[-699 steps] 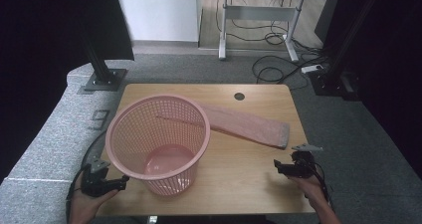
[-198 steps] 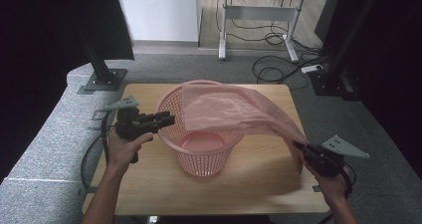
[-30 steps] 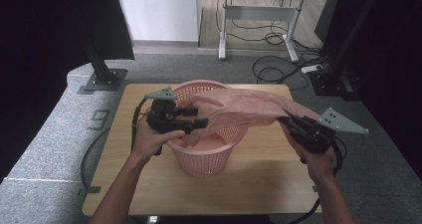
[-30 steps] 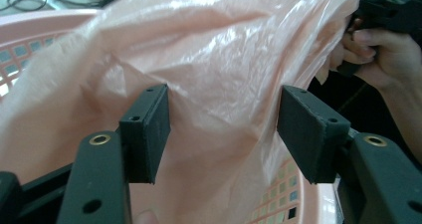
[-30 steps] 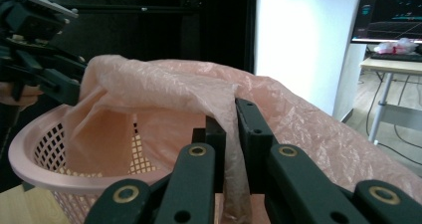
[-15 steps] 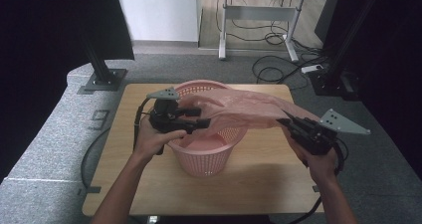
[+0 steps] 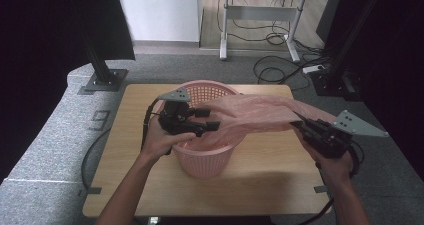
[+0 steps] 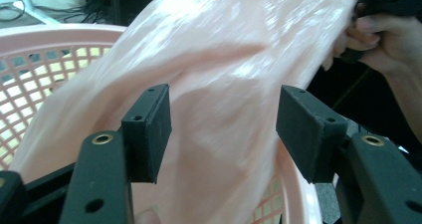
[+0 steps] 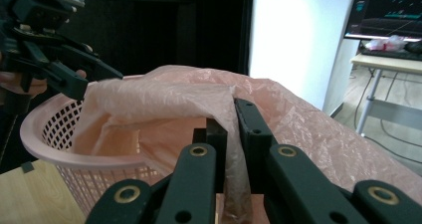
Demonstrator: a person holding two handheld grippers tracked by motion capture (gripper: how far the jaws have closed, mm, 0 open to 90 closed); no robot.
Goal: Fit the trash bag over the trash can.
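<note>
A pink mesh basket [image 7: 205,160] stands in the middle of the wooden table [image 7: 150,185]. A thin pink plastic bag [image 7: 260,112] drapes from inside it out over its right rim. My left gripper [image 7: 210,119] hovers over the basket's mouth. In the left gripper view its jaws [image 8: 224,119] stand open, with the bag [image 8: 234,50] in the gap and the pads off it, above the basket [image 8: 45,69]. My right gripper [image 7: 296,118], held right of the basket, is shut on the bag's far end. In the right gripper view its jaws [image 9: 234,114] pinch a fold of the bag [image 9: 164,94], with the basket [image 9: 54,134] beyond.
Grey carpeted panels [image 7: 45,150] flank the table. Black stand bases [image 7: 102,80] sit at the back left and back right. A desk frame [image 7: 260,20] and floor cables [image 7: 280,65] lie beyond the table's far edge.
Much earlier the bag lay flat behind the basket; now it hangs into it. Over the last second my right gripper edged slightly rightward with the bag, and the left gripper stayed put.
</note>
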